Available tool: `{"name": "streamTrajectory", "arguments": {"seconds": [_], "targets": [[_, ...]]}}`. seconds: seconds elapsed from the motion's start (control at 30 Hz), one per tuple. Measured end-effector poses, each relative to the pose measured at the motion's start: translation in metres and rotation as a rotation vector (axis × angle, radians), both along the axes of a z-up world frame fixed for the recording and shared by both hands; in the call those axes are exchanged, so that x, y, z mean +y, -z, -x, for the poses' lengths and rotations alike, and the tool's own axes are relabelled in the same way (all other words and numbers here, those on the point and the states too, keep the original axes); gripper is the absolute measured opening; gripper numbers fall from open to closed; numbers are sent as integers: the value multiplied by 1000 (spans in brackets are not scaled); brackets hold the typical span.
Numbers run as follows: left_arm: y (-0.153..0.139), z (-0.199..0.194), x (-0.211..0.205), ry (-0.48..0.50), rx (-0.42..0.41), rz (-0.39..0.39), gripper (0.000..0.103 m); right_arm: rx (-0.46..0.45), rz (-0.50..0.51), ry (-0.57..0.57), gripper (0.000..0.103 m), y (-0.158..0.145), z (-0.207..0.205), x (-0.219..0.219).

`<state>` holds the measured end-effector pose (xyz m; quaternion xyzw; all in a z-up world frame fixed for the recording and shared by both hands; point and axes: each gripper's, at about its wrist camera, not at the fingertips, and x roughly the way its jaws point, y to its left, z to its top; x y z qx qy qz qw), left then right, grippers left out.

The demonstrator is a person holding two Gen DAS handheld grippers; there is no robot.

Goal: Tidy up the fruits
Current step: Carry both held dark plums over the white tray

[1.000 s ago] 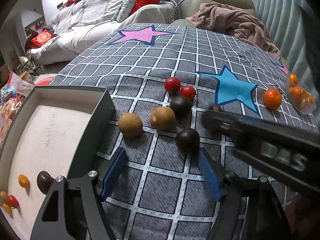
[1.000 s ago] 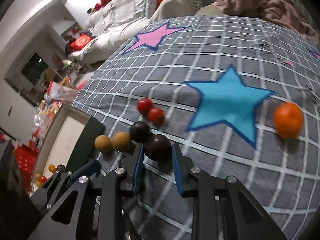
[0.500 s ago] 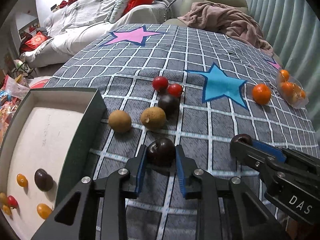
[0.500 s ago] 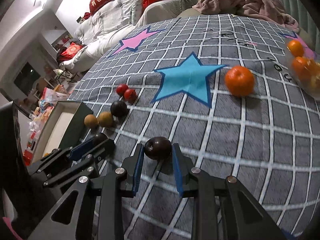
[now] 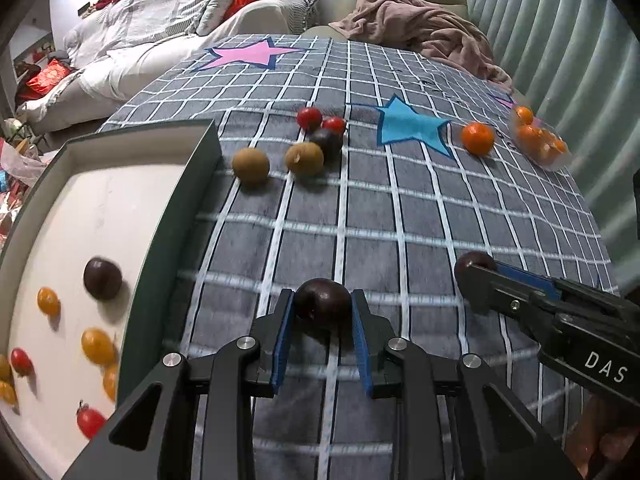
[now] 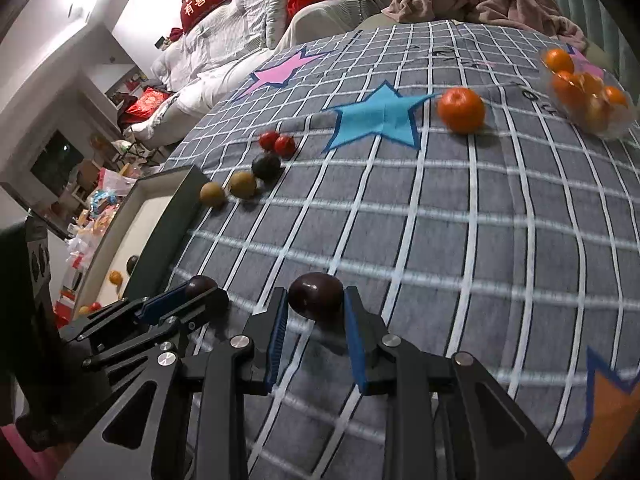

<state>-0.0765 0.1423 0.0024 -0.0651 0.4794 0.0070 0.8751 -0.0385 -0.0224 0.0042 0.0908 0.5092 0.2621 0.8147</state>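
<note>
My left gripper [image 5: 322, 312] is shut on a dark plum [image 5: 322, 306], held above the checked cloth beside the box. My right gripper [image 6: 316, 306] is shut on a second dark plum [image 6: 316, 295]; it also shows in the left wrist view [image 5: 474, 266] at the right. The green box [image 5: 172, 216] with a white floor holds a dark plum [image 5: 102, 278] and several small orange and red tomatoes. On the cloth lie two brown fruits [image 5: 251, 165], a dark plum [image 5: 328, 142], two red tomatoes [image 5: 310, 118] and an orange [image 5: 477, 138].
A clear bag of small oranges [image 5: 538, 140] lies at the far right of the cloth. A pink blanket [image 5: 424, 28] is heaped at the far edge, with a sofa and red cushions behind. Clutter lies on the floor left of the box.
Both grippers have pulled back toward me, each carrying its plum. The left gripper closed on its plum about half a second ago and now holds it nearer the box.
</note>
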Motion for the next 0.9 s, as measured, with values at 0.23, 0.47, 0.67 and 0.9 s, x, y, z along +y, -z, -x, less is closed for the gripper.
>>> {"name": "streamTrajectory", "arguments": {"seconds": [0.23, 0.47, 0.67, 0.9], "targets": [[-1, 15, 1, -4, 17, 4, 29, 15, 10, 12, 31, 1, 21, -4], [-5, 24, 4, -6, 19, 19, 29, 8, 30, 18, 31, -7, 34, -6], [-18, 31, 10, -2, -8, 25, 29, -10, 47, 12, 31, -19, 41, 0], [-32, 45, 27, -5, -35, 42, 29, -37, 69, -14, 31, -35, 49, 18]]}}
